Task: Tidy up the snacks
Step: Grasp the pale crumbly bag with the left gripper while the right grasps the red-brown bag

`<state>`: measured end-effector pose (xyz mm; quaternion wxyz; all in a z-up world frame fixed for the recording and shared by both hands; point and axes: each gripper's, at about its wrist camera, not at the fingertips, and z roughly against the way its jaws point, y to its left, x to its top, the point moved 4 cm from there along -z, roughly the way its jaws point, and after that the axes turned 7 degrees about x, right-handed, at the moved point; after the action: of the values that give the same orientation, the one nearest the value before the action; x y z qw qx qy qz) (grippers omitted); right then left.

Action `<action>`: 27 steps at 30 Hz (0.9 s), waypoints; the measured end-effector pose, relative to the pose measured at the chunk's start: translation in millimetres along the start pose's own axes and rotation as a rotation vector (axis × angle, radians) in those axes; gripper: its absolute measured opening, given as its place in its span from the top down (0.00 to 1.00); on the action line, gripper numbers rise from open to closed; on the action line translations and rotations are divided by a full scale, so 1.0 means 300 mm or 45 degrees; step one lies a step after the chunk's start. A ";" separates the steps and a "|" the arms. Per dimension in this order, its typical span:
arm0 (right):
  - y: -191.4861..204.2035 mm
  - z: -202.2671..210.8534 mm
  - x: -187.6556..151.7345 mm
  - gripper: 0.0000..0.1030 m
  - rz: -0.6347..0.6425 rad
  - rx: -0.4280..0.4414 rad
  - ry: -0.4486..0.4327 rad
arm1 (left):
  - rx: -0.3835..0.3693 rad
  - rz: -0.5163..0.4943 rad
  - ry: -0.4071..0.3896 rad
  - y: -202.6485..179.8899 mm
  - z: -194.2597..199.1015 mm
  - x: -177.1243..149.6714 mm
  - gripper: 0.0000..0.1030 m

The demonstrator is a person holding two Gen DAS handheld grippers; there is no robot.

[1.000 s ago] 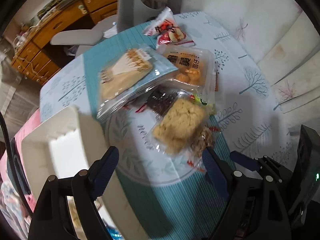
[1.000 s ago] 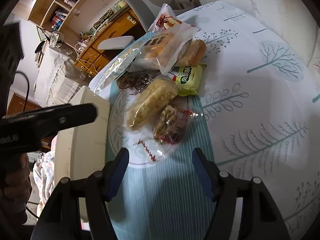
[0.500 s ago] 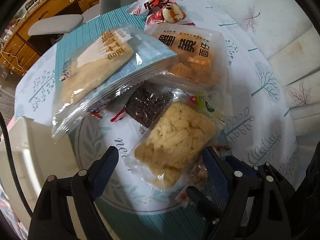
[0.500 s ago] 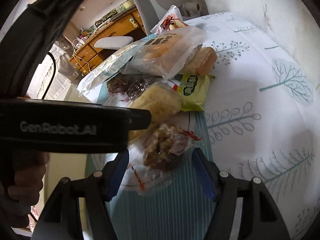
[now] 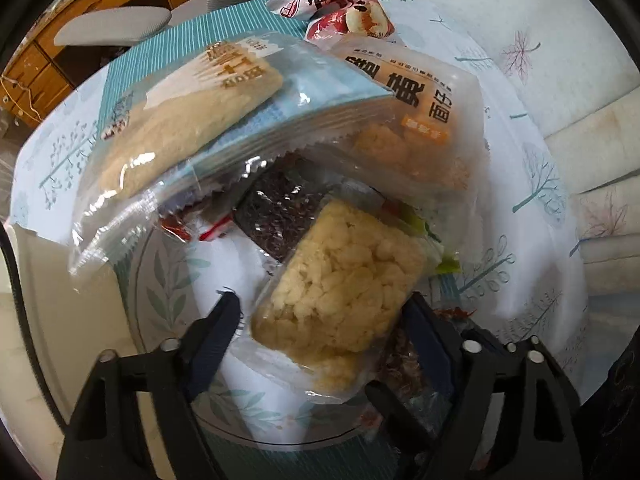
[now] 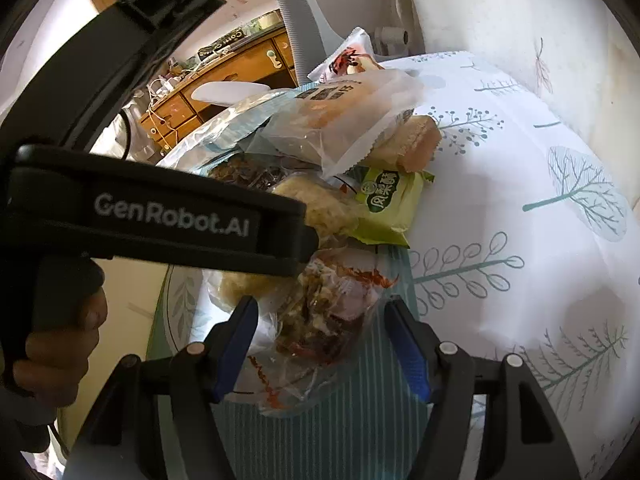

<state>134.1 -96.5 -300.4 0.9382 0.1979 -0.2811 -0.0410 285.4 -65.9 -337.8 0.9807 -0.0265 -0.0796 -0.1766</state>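
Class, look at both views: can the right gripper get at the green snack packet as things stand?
Probably not directly. The green snack packet lies beyond the nut brittle packet that sits between the open right gripper fingers, and a bread packet overlaps its far edge.

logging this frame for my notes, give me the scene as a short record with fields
surface: table with tree-print cloth
pile: wrapped snacks heaped on a round plate
left gripper: open, fingers either side of the pale puffed rice cake
right gripper: open, fingers either side of the reddish-brown nut snack
also in pile: green packet, red-and-white packet
contact: cannot tell whether either gripper touches its snack
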 end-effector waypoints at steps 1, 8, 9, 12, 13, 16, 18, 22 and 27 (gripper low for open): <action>0.010 -0.005 0.002 0.36 0.017 -0.009 0.003 | 0.003 0.006 0.000 0.006 -0.001 0.003 0.25; 0.006 -0.003 0.003 0.43 0.048 -0.033 0.014 | 0.010 0.022 -0.009 0.009 0.001 -0.007 0.29; 0.002 -0.002 0.002 0.44 0.052 -0.026 0.015 | 0.012 0.026 -0.008 0.006 0.004 -0.013 0.29; -0.001 0.003 -0.005 0.44 0.059 -0.019 0.018 | 0.013 0.037 -0.002 0.004 0.012 -0.028 0.31; -0.001 0.005 -0.009 0.44 0.057 -0.020 0.021 | 0.014 0.040 -0.001 -0.004 0.020 -0.032 0.33; -0.002 0.013 -0.018 0.54 0.050 -0.030 0.038 | 0.027 0.033 0.005 -0.009 0.033 -0.047 0.39; -0.006 0.026 -0.030 0.54 0.026 -0.024 0.050 | 0.028 0.036 0.021 -0.011 0.043 -0.060 0.41; -0.004 0.051 -0.062 0.54 0.005 -0.035 0.081 | 0.018 0.056 0.043 -0.012 0.065 -0.089 0.43; 0.002 0.087 -0.110 0.55 -0.052 -0.059 0.138 | 0.012 0.062 0.042 -0.011 0.119 -0.139 0.43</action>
<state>92.4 -98.7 -297.0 0.9553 0.1838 -0.2249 -0.0557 240.4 -52.0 -309.3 0.9860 -0.0210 -0.0635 -0.1527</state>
